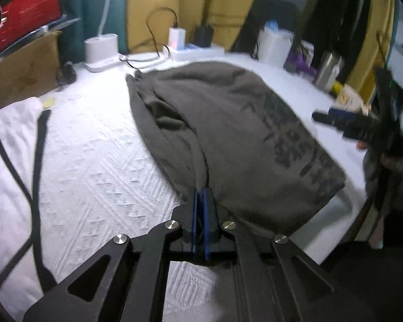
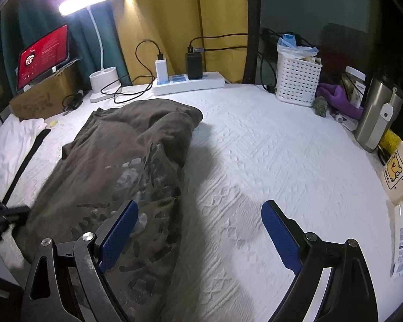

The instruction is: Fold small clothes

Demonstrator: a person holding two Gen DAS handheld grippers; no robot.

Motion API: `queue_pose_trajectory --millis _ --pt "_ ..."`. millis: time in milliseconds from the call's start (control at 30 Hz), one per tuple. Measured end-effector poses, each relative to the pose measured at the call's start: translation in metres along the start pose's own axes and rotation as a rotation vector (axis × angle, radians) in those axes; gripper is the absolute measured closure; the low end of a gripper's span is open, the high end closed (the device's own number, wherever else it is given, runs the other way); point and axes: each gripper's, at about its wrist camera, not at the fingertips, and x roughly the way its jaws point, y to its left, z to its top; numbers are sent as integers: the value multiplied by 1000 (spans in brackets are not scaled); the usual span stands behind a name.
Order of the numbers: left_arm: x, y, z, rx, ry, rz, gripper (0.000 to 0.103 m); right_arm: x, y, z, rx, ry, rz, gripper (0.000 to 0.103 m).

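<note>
Left gripper (image 1: 200,191) clamped on near edge of grey-brown shirt (image 1: 228,123), bunched on white bedspread (image 1: 99,161). Right gripper (image 2: 200,214) gapes empty, just right of it. Risk: one-sided pull skews fold, drags fabric.

Bed (image 2: 255,145) lies bare right of the shirt (image 2: 115,166); basket (image 2: 298,80), flask (image 2: 376,118) and power strip (image 2: 188,81) crowd its far edge.

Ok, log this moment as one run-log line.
left gripper: jaws shut on brown shirt edge | right gripper: jaws open, empty, above white bedspread | fold unfinished
</note>
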Motion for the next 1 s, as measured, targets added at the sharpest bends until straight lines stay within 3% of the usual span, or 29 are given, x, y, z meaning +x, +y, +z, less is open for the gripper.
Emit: queue_pose_trajectory --millis 167,433,600,767,800,900,933,1000 --pt "-2 3 -17 -34 18 42 103 4 14 -4 -22 14 15 9" --pt "-3 3 -22 -47 52 16 102 27 33 -21 -62 81 21 9" --pt "2 18 -30 -77 124 55 102 38 33 -27 -84 130 15 9" --pt "-5 39 -14 -136 81 56 101 36 33 -23 -96 107 1 9" --pt "-6 39 -8 -133 62 53 96 35 33 -21 -94 102 1 9" --pt "-1 38 15 -125 2 10 54 32 29 -13 -80 82 7 9" --pt "3 38 21 -127 -11 -3 49 31 27 -10 -75 74 8 9" --pt "21 35 36 -119 -5 -34 49 30 24 -7 -64 69 15 9"
